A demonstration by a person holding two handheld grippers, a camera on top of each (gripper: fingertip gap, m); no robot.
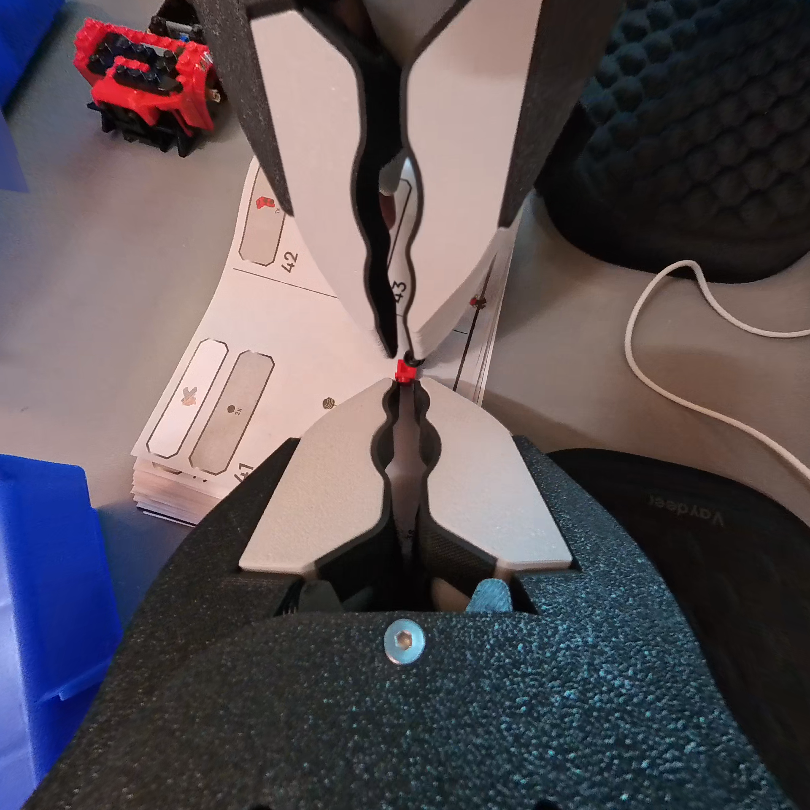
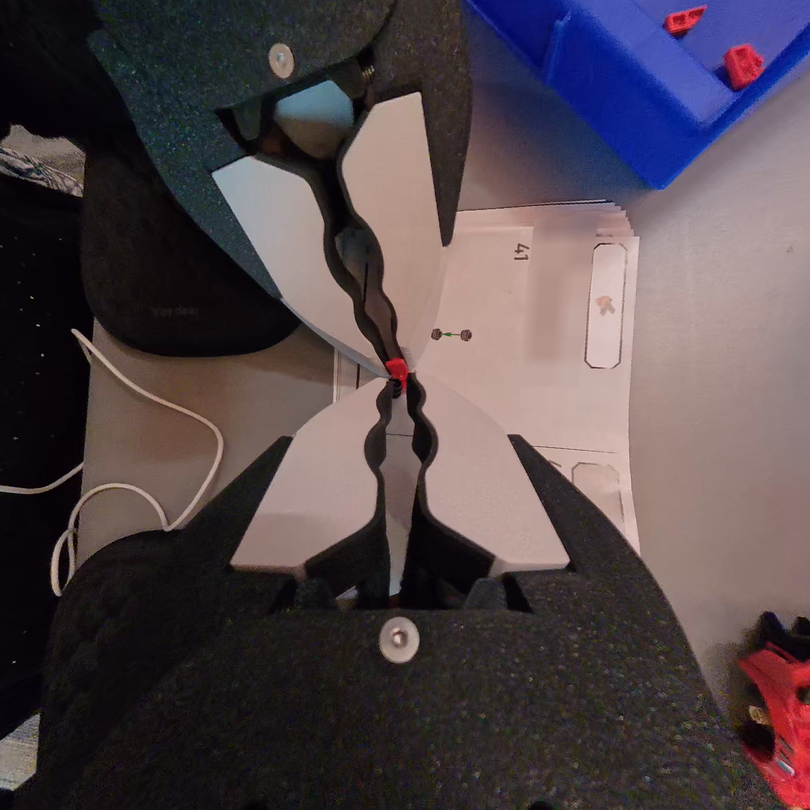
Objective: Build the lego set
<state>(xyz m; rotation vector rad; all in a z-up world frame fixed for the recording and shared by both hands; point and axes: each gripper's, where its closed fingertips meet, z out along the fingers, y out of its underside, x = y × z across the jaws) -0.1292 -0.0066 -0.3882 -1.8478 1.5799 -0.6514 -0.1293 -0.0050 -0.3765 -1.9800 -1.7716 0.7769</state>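
My left gripper [image 1: 405, 385] is shut on a tiny red Lego piece [image 1: 403, 371] at its fingertips. My right gripper [image 2: 397, 391] is shut on a tiny black round piece [image 2: 396, 388]. The two grippers meet tip to tip above the open instruction booklet [image 1: 263, 385], and the red and black pieces touch. In the left wrist view the right gripper [image 1: 401, 353] comes down from the top with the black piece [image 1: 414, 360]. In the right wrist view the left gripper [image 2: 393, 364] comes in from the upper left with the red piece [image 2: 396, 367].
A partly built red and black Lego model [image 1: 144, 83] sits on the grey table; it also shows in the right wrist view [image 2: 780, 710]. A blue parts bin [image 2: 635, 109] holds red bricks [image 2: 743, 65]. A white cable [image 1: 657, 350] and black padded objects [image 1: 701, 131] lie alongside. Both grippers' tips are close together, under 4 cm apart.
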